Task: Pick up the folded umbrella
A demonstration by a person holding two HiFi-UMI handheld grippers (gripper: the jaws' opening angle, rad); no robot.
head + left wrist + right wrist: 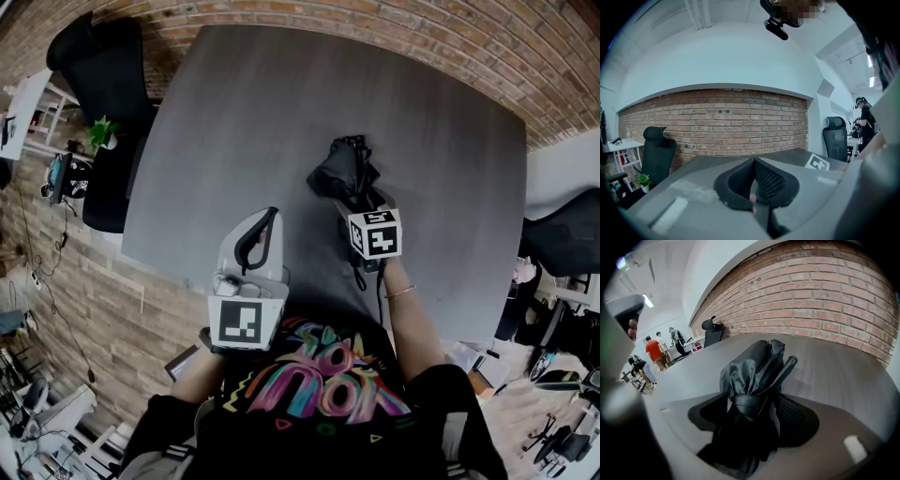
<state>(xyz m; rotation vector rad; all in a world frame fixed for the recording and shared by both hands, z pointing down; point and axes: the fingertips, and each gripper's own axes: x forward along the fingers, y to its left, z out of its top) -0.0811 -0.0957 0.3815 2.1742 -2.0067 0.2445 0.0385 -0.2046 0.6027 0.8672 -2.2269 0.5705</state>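
A black folded umbrella (342,173) lies on the grey table (234,112), right of the middle, its fabric bunched and strapped. My right gripper (359,208) is angled down over its near end. In the right gripper view the umbrella (750,380) fills the space between the wide jaws of the right gripper (754,406), and I see no pad pressing on it. My left gripper (270,214) hovers near the table's front edge, left of the umbrella. In its own view the left gripper (753,161) has its mesh pads closed together with nothing between them.
A black office chair (103,66) stands at the table's far left corner, with a small plant (101,131) beside it. Another dark chair (562,239) is on the right. A brick wall (717,126) runs behind the table. Several people (654,352) stand far off.
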